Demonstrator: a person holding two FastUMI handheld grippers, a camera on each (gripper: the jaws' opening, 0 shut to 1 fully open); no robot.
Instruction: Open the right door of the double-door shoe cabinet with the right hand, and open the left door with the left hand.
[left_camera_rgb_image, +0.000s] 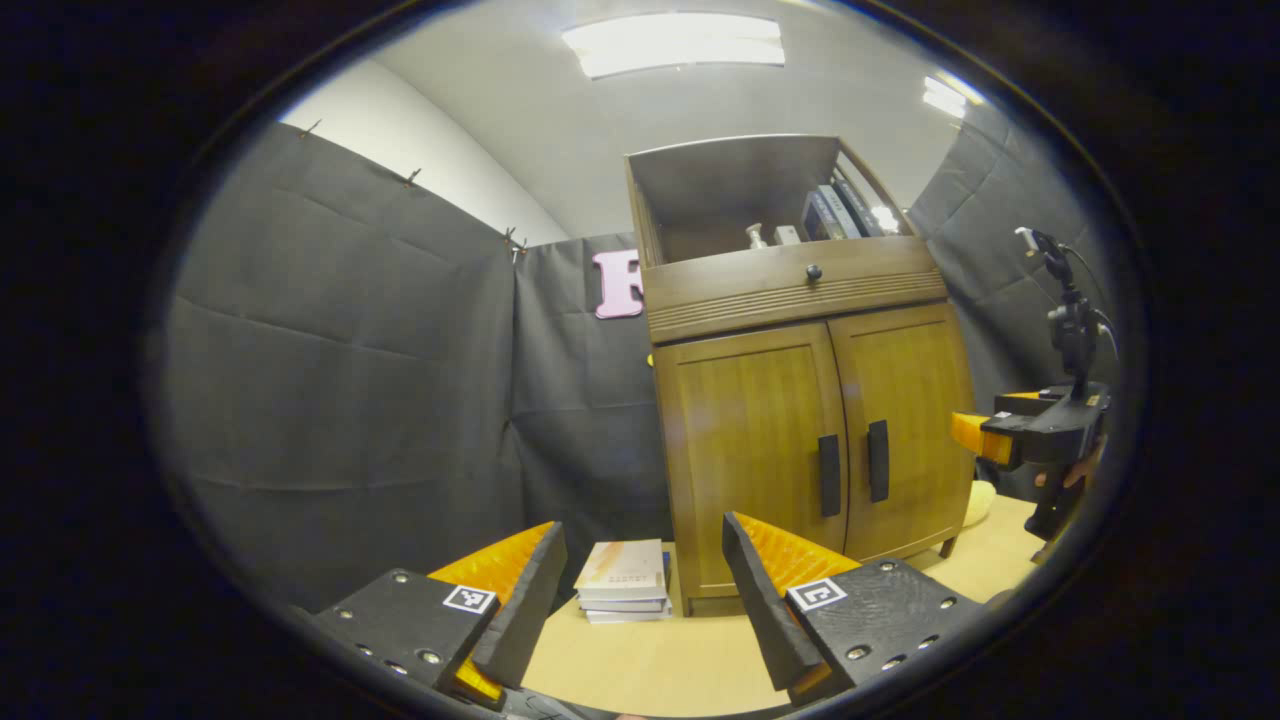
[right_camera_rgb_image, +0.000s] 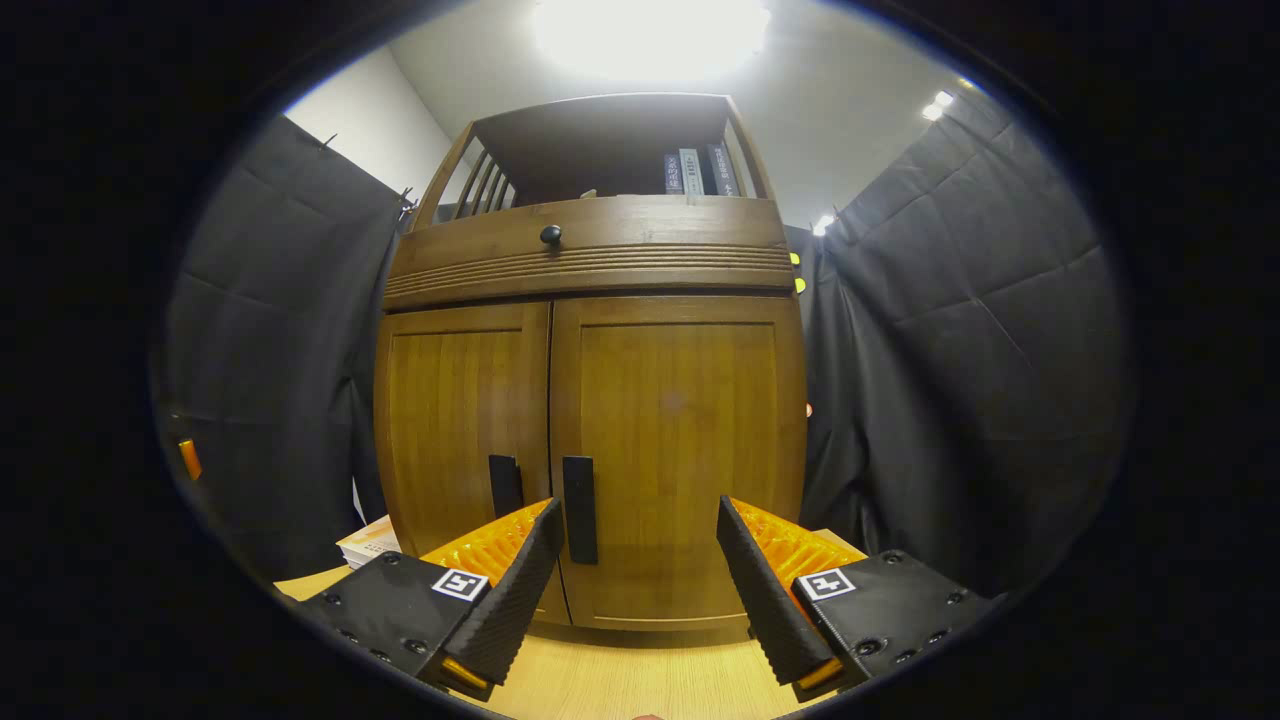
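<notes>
With both doors shut on the shoe cabinet (right_camera_rgb_image: 590, 420) standing on the tabletop (right_camera_rgb_image: 620, 680), right tongs (right_camera_rgb_image: 630, 570) gape open near the right door handle (right_camera_rgb_image: 579, 508), so straddle it squarely before clamping; left tongs (left_camera_rgb_image: 640, 590) open, well back.

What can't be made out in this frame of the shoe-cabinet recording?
- Inside of the shoe cabinet: hidden in both views by the shut left door and right door.
- Left door handle: lower end covered by the right gripper in the right gripper view.
- Book spines on the top shelf: too small in both views.
</notes>
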